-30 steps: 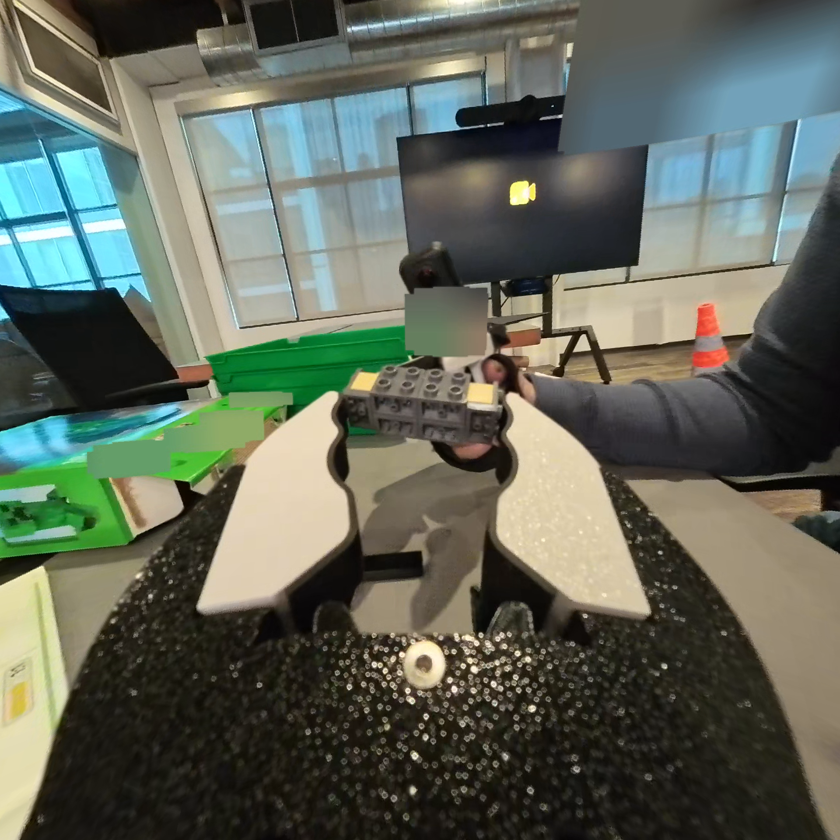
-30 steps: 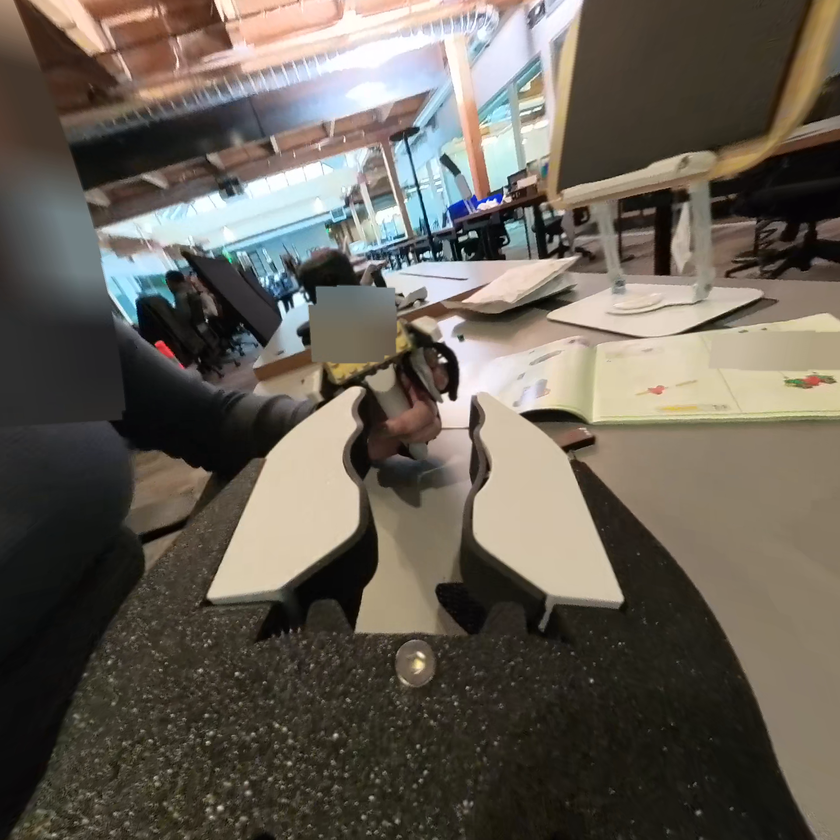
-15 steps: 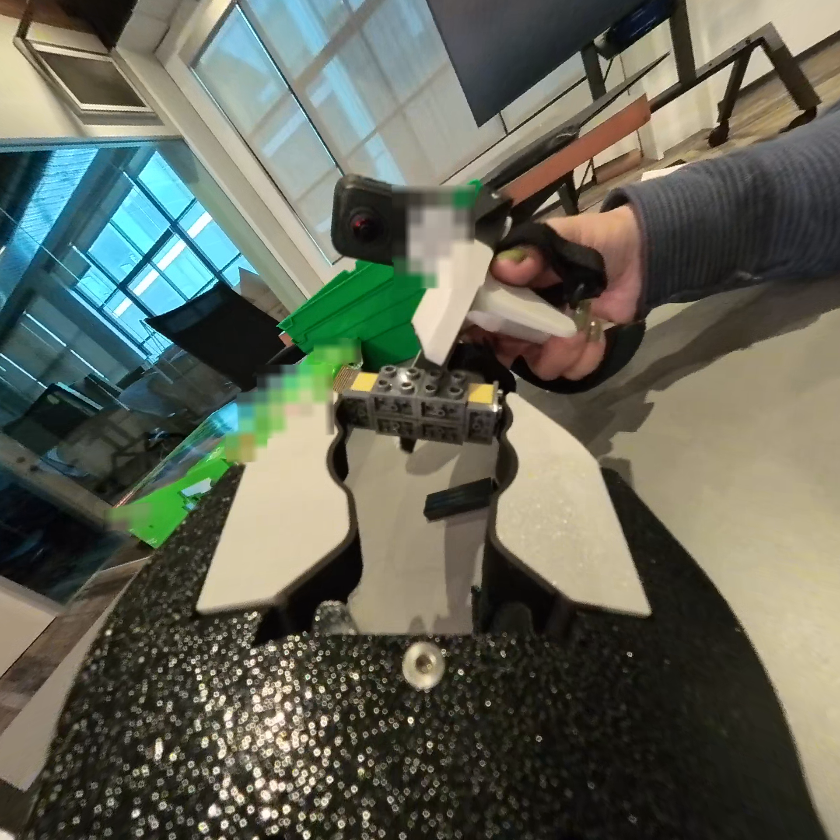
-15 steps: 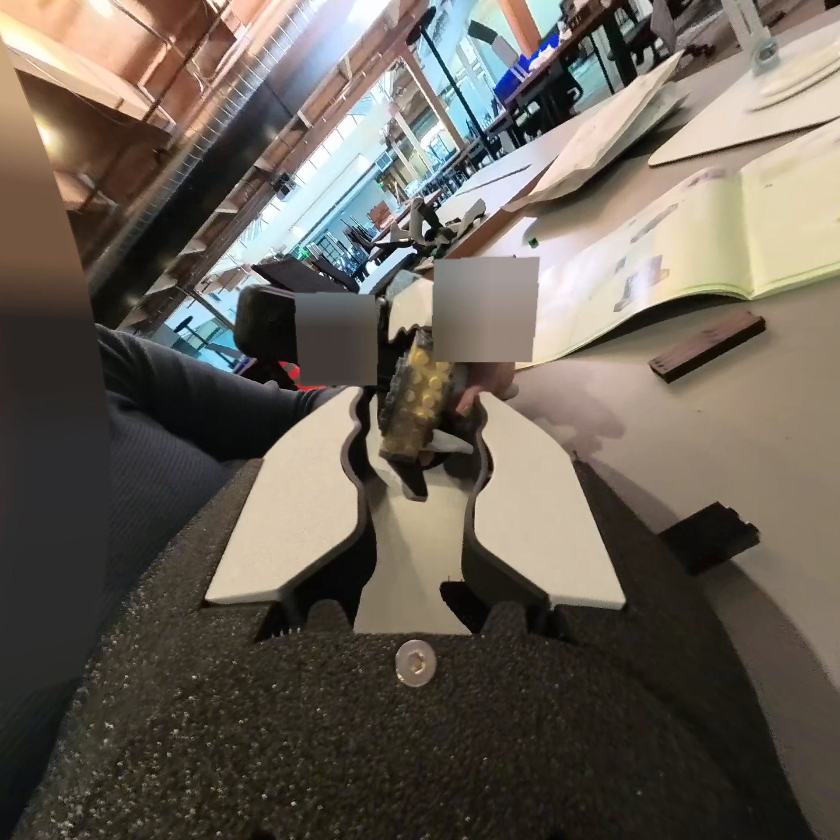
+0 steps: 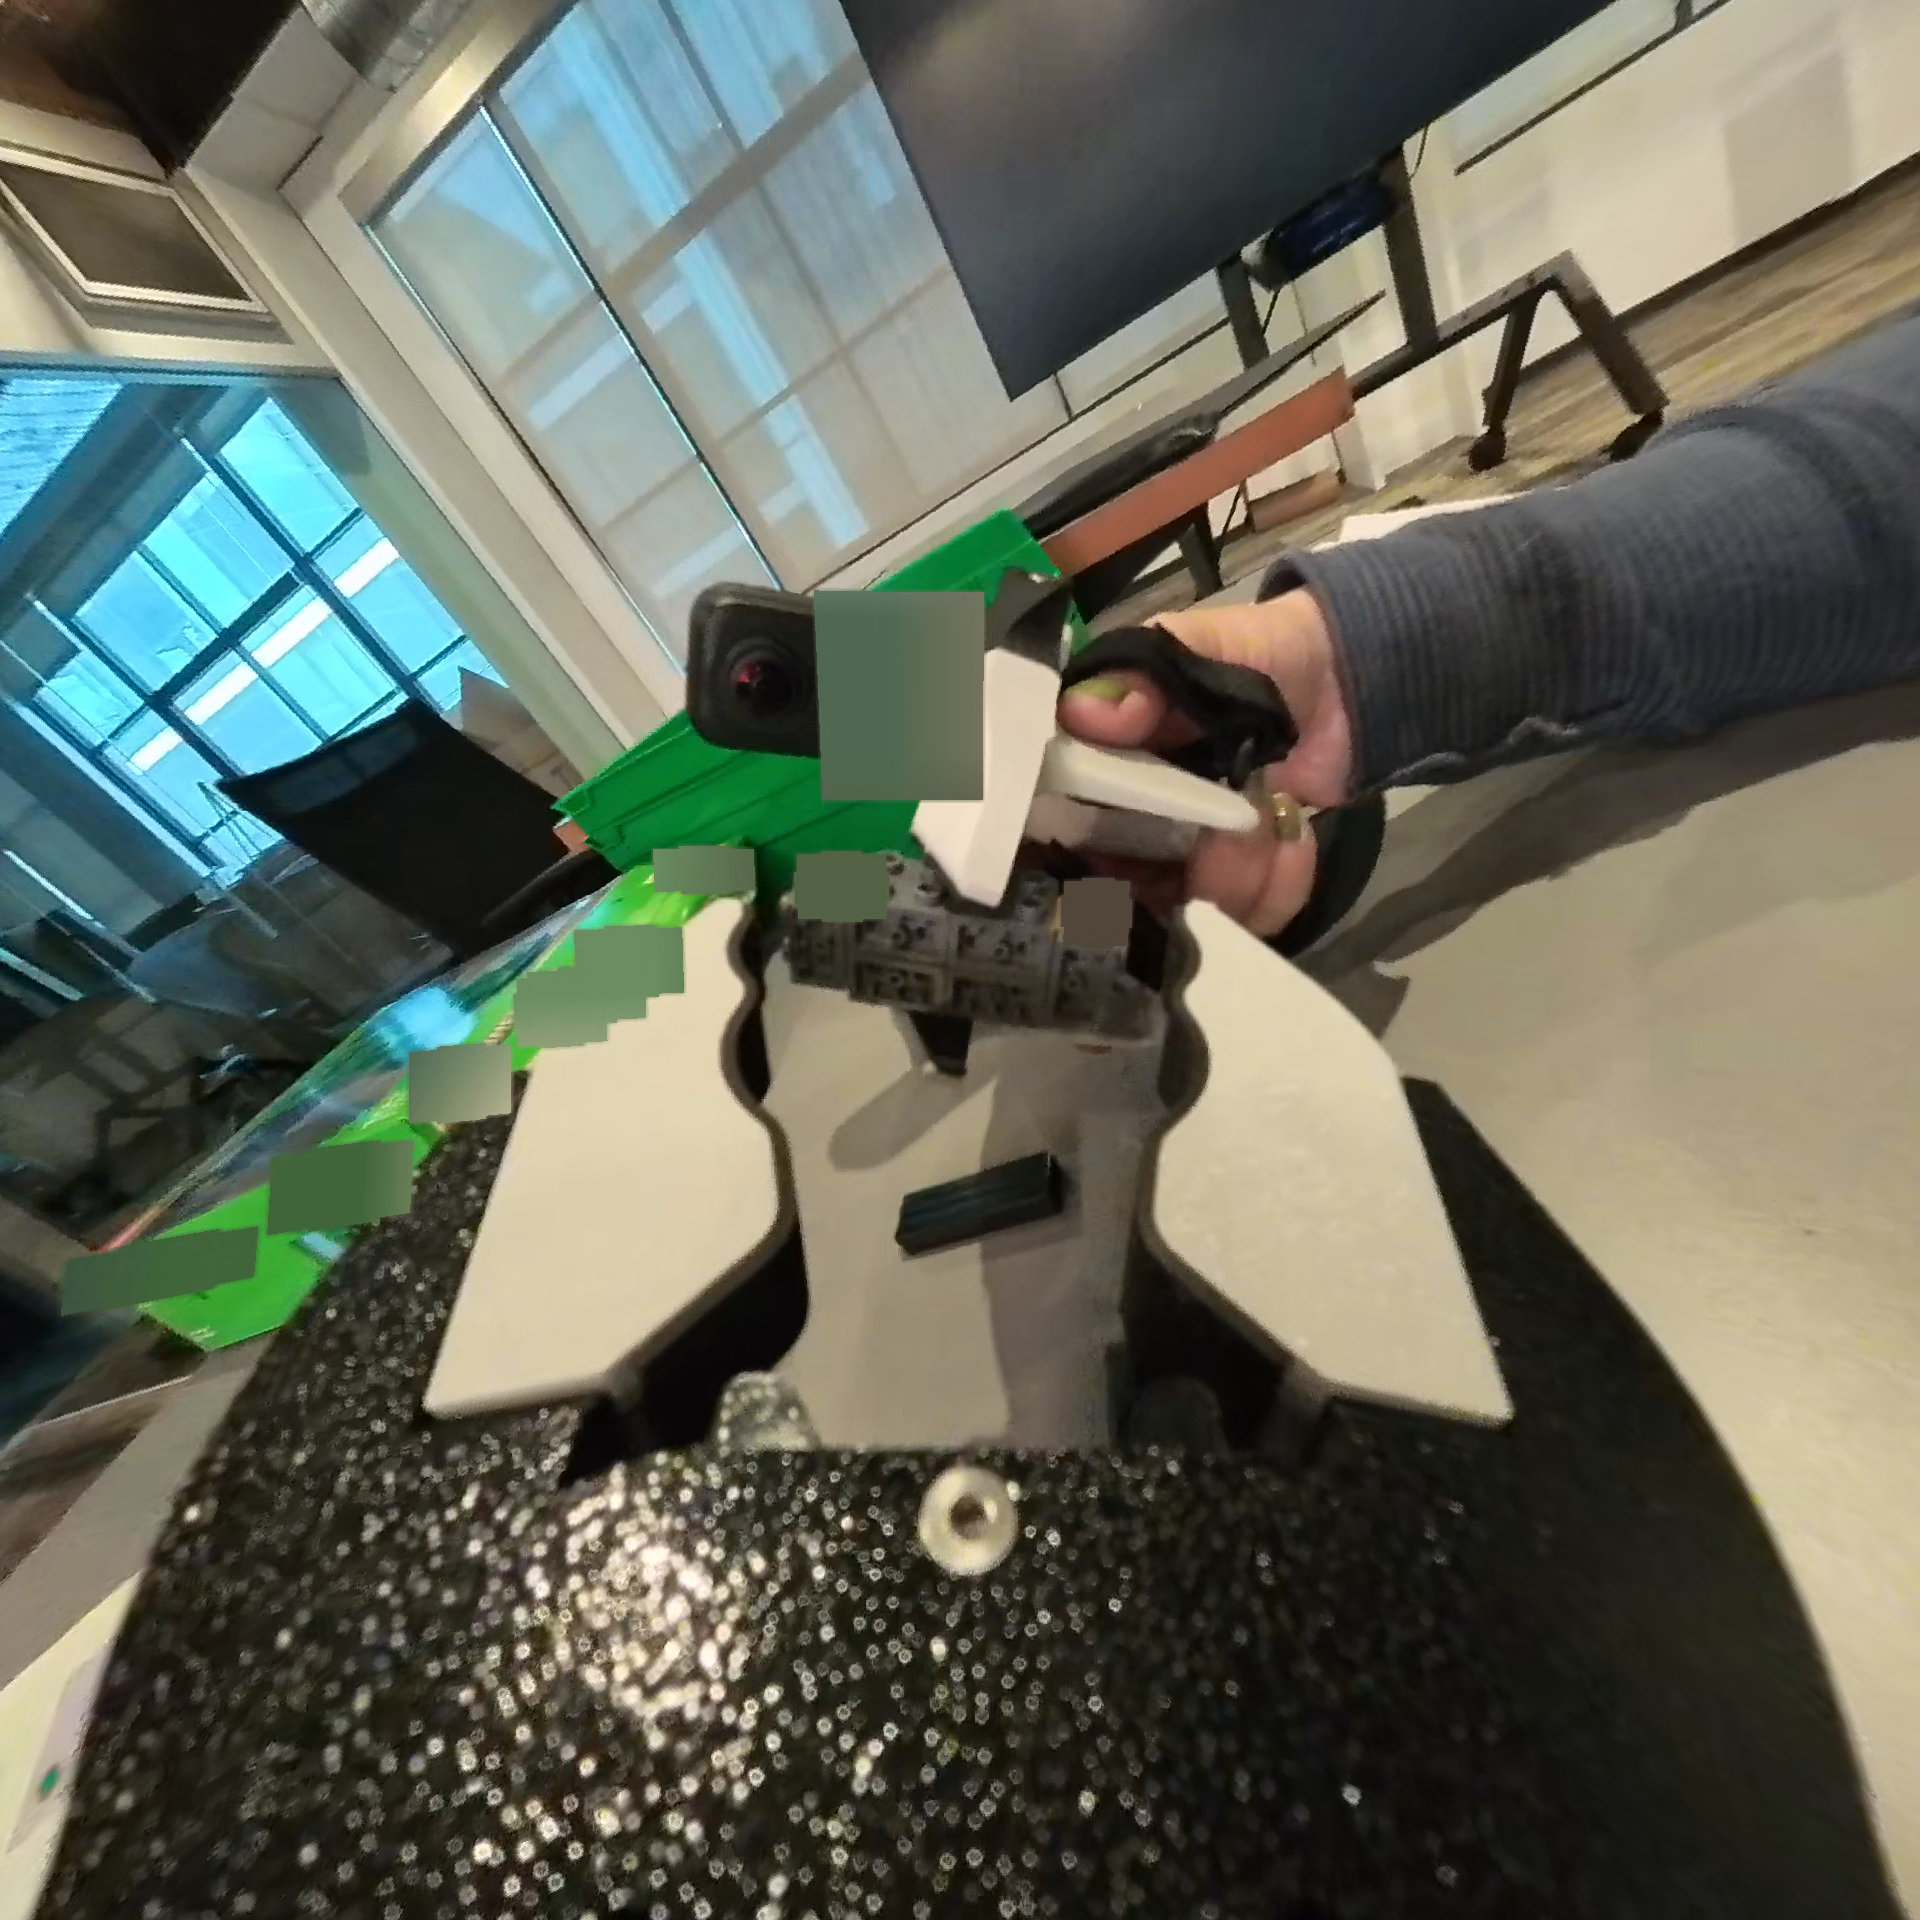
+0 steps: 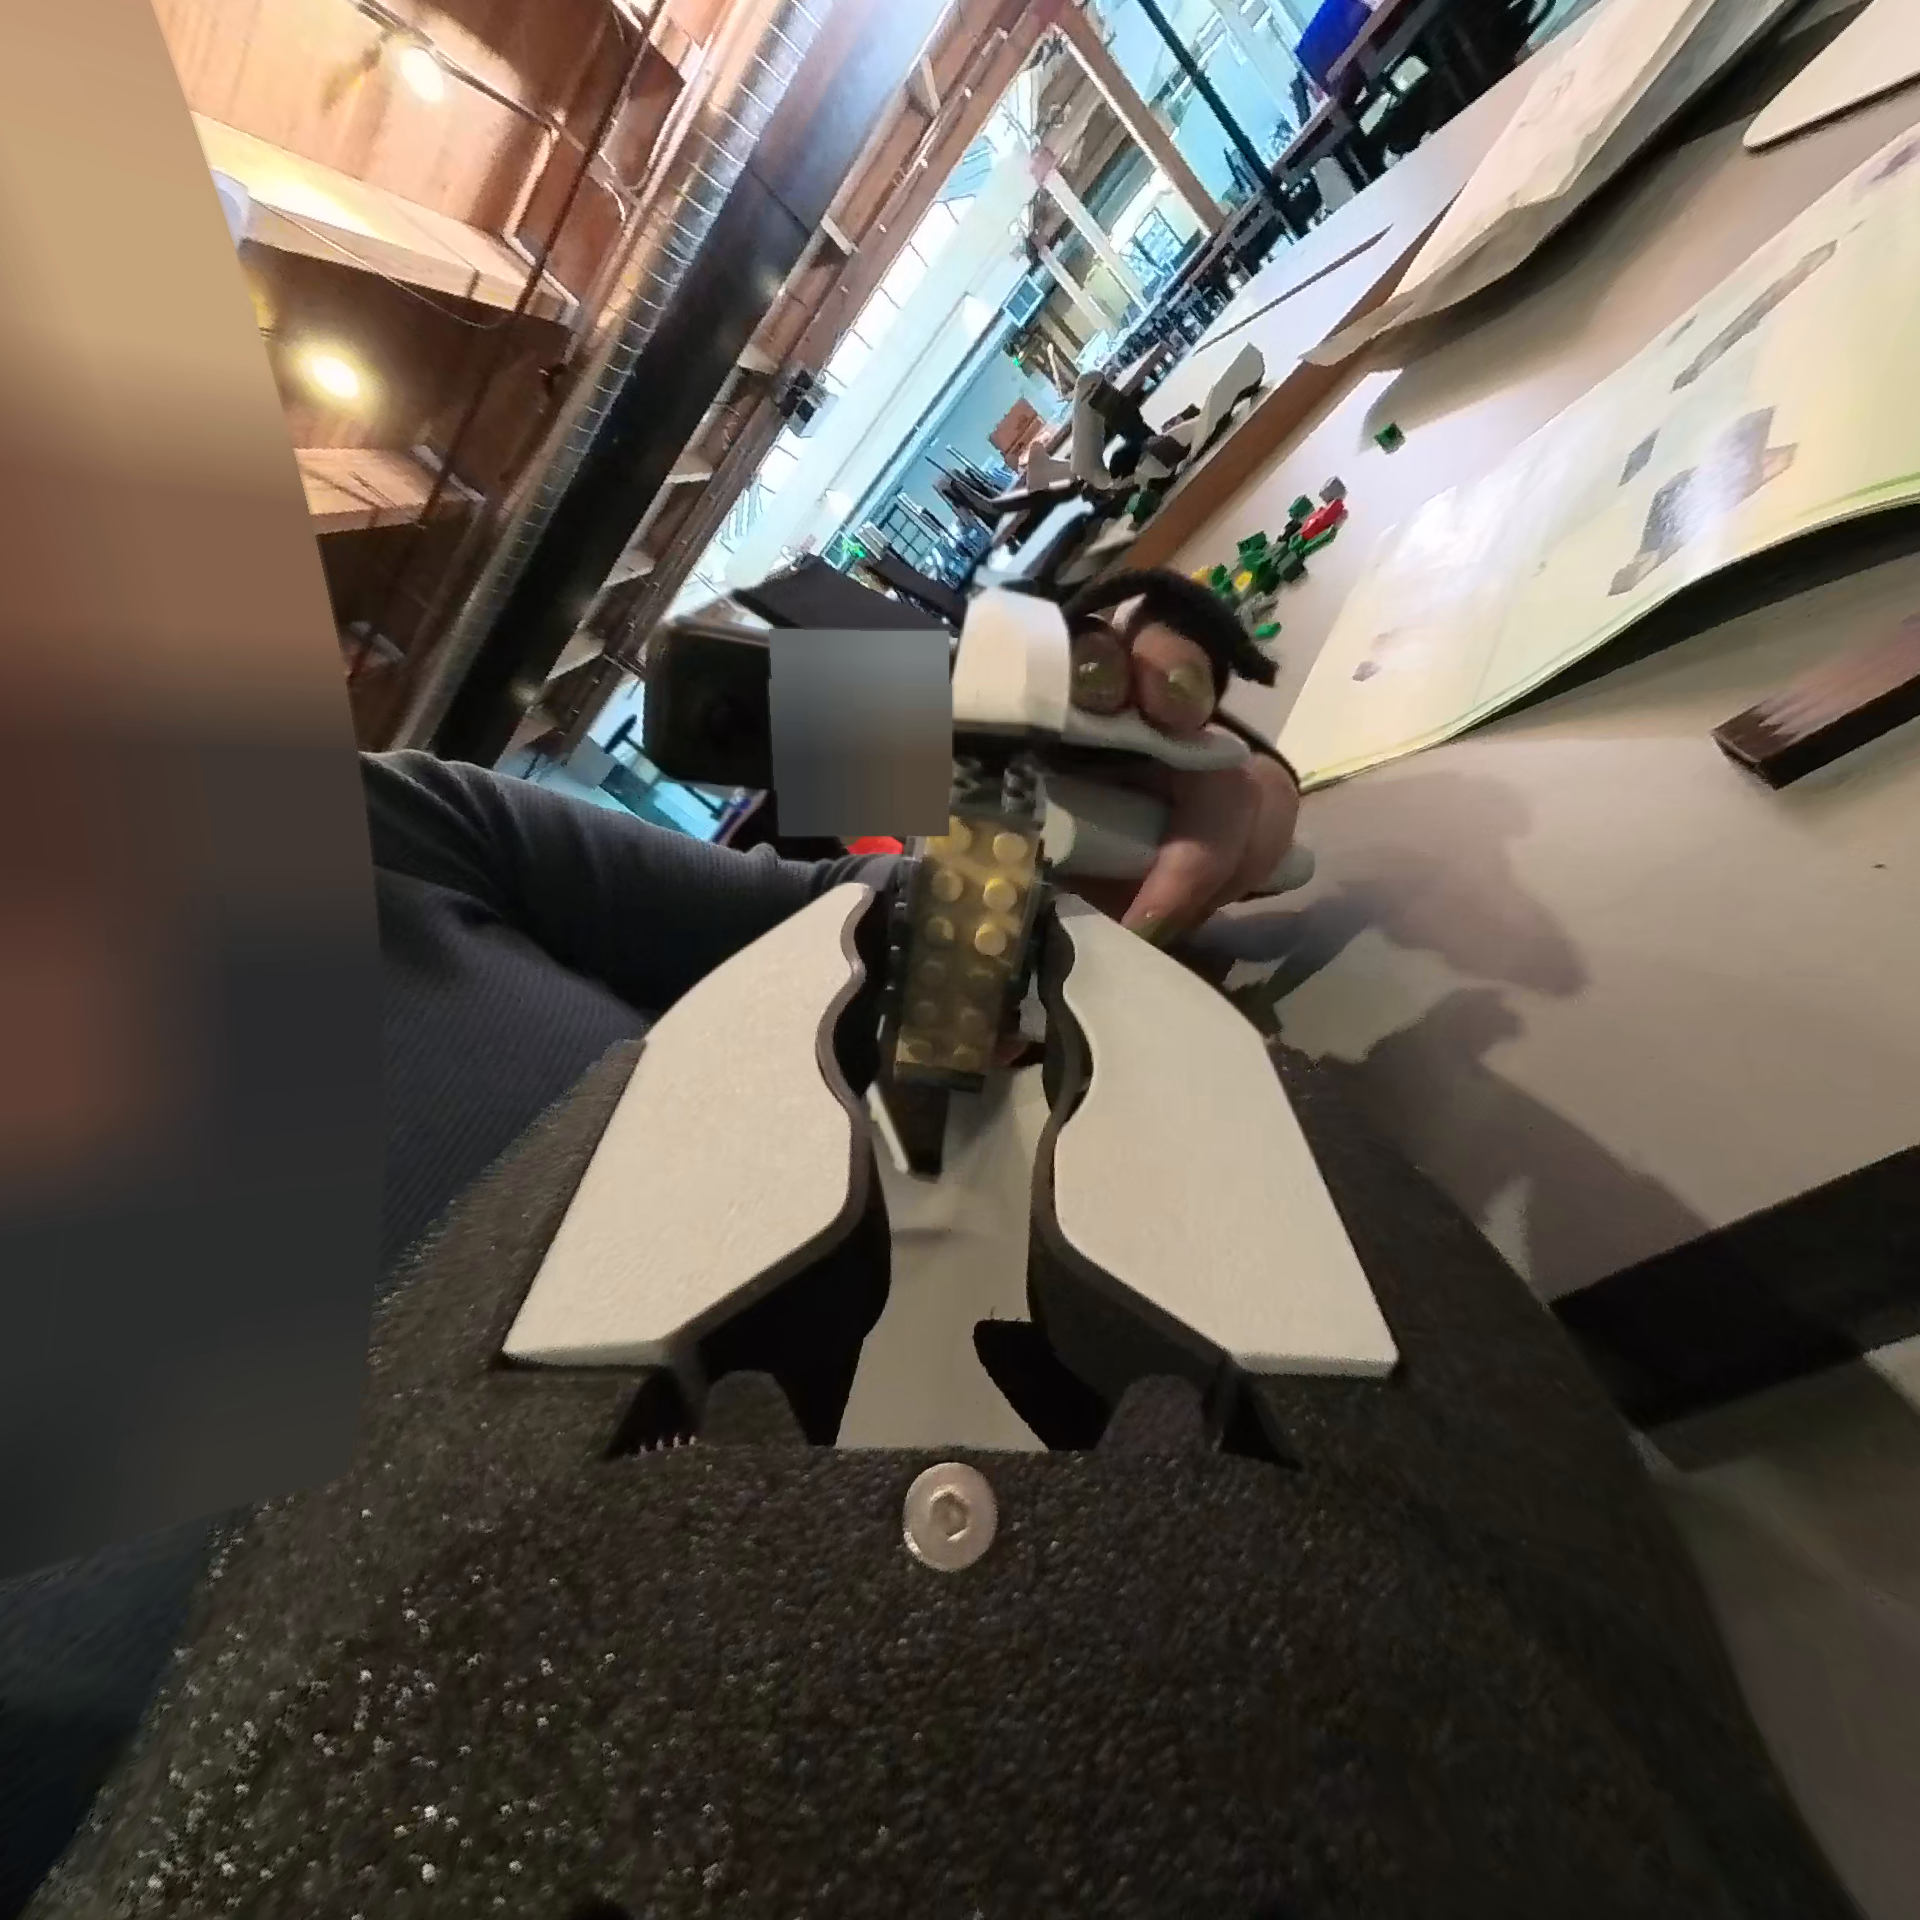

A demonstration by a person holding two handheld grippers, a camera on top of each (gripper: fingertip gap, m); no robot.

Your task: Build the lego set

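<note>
A grey Lego assembly (image 5: 966, 971) with tan studs on one face (image 6: 966, 956) is held in the air above the grey table (image 5: 1662, 1039). My left gripper (image 5: 966, 935) is shut on its two ends. My right gripper (image 6: 961, 925) is closed on it crosswise, one finger on each broad face. In the left wrist view the right gripper's white finger (image 5: 987, 831) lies on top of the assembly and its other finger shows dark below it. In the right wrist view the left gripper (image 6: 1013, 665) faces me, held by a hand.
A black brick (image 5: 982, 1203) lies on the table under the assembly. A green box (image 5: 249, 1309) and a green bin (image 5: 727, 790) stand at the left. An open instruction booklet (image 6: 1558, 540), a dark brown plate (image 6: 1818, 727) and several small loose bricks (image 6: 1278, 551) lie at the right. Only a small space, under 4 cm, lies between the two pairs of fingers. From either gripper's tips it is about 11 cm to the black brick (image 5: 982, 1203).
The right gripper has come up to the assembly and its fingers have narrowed onto it. Both grippers have tilted. The left gripper still holds the assembly.
</note>
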